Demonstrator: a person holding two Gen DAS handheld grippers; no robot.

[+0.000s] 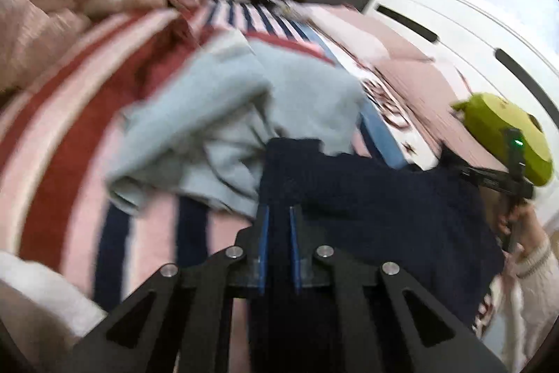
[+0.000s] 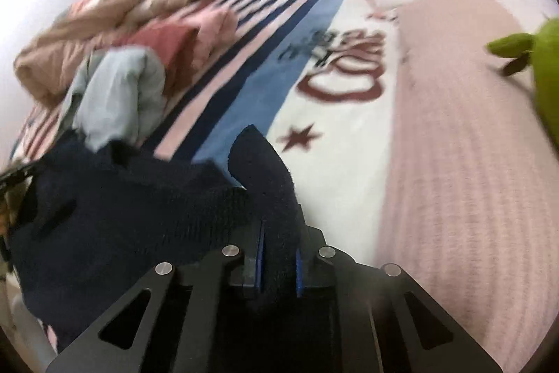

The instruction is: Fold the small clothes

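Though both tongs are clenched on the navy garment [image 2: 139, 215], left tongs [image 1: 278, 215] and right tongs [image 2: 279, 240] bite only edge folds. It hangs over the bed [image 2: 349, 128]; grey garment [image 1: 209, 114] at 11 o'clock may snag. Slippage likely.
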